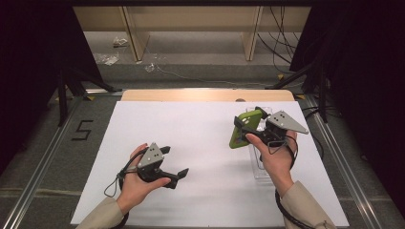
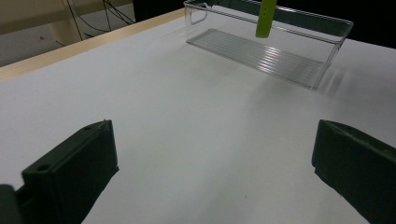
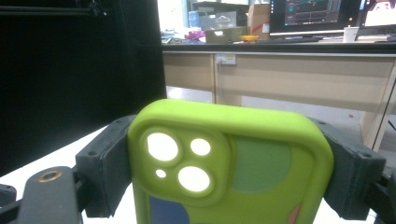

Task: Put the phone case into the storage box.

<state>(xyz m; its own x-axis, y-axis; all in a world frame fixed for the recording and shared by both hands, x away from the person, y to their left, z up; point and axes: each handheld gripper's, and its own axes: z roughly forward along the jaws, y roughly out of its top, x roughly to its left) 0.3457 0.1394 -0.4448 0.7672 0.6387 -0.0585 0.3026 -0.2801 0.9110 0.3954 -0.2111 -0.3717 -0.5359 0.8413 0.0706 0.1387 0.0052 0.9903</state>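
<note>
A lime-green phone case point(image 1: 244, 128) with round camera cut-outs is held up off the table, my right gripper point(image 1: 251, 125) shut on its two long sides. In the right gripper view the phone case point(image 3: 243, 168) stands upright between both black jaws, which press on its edges. Under and behind it lies a clear plastic bin point(image 1: 260, 164) on the white sheet; the left gripper view shows the clear bin point(image 2: 275, 51) empty, with the phone case point(image 2: 266, 18) hanging over it. My left gripper point(image 1: 175, 163) rests low at the front left, jaws wide apart with nothing between them.
A white sheet point(image 1: 191, 143) covers the table, whose wooden edge point(image 1: 205, 95) shows at the back. Black stands flank both sides. Cables and scraps lie on the floor beyond. Desks with monitors stand far off in the right gripper view.
</note>
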